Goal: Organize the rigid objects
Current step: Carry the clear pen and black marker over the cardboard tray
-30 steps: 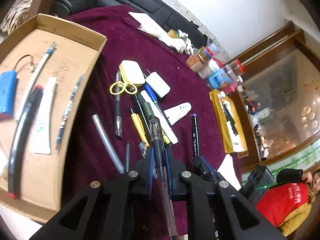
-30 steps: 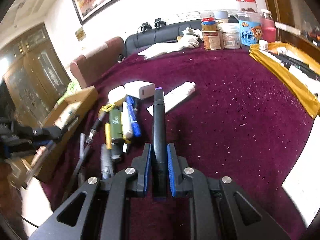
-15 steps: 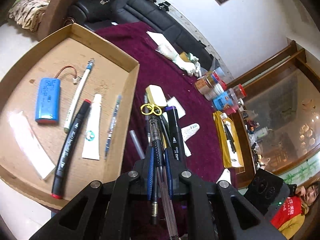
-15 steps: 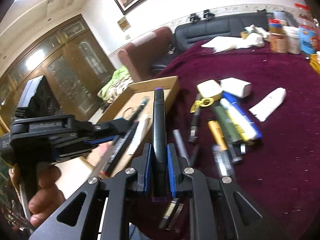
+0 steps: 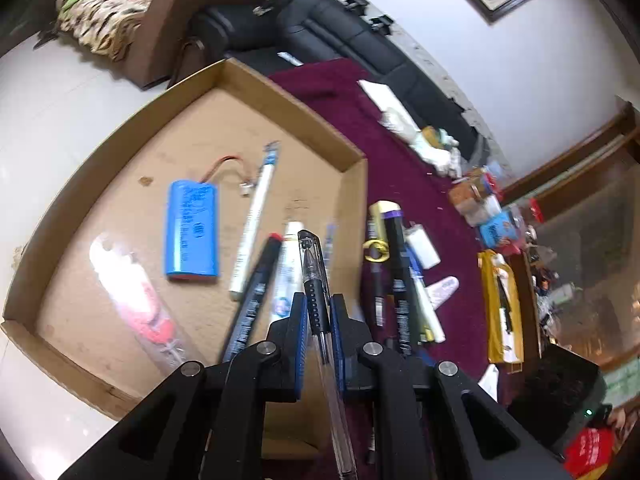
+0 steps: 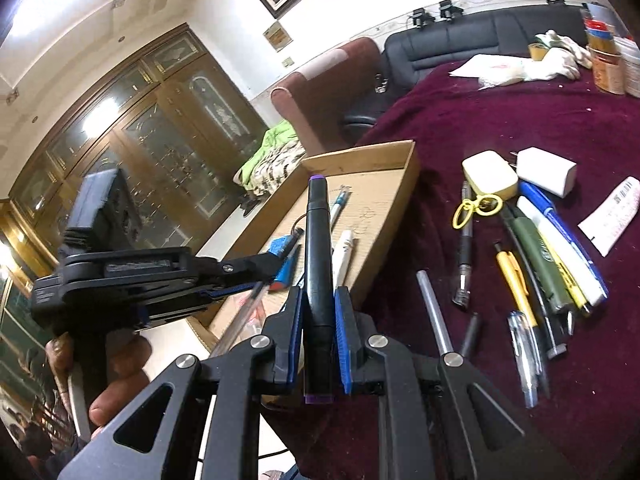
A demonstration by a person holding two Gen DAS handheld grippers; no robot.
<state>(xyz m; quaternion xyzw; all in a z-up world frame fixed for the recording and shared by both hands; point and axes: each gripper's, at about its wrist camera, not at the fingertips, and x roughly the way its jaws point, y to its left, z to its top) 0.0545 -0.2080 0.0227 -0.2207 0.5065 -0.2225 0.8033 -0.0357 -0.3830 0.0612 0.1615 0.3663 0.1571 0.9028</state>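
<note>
The left gripper (image 5: pixel 319 312) is clamping a clear pen (image 5: pixel 316 300) over the cardboard tray (image 5: pixel 296 98); the right gripper (image 6: pixel 319 312) is clamping a black marker (image 6: pixel 319 264) near the tray's right edge.

Indoor light, moderately bright, warm-white. Right wrist view: ceiling glow upper left, bright reflections on glass cabinet doors (image 6: pixel 132 160). Left wrist view: white floor (image 5: pixel 60 112) washed out, near overexposed; glare patch on clear plastic sleeve (image 5: pixel 132 300) in cardboard tray (image 5: pixel 296 100). Maroon tabletop cloth (image 6: pixel 500 120) dark, soaks light; soft shadows only. Motion blur in left wrist view on tray contents and far jars; black tool frame sharp in both. Strong fisheye bending, dark vignette at corners, straight edges curved.
</note>
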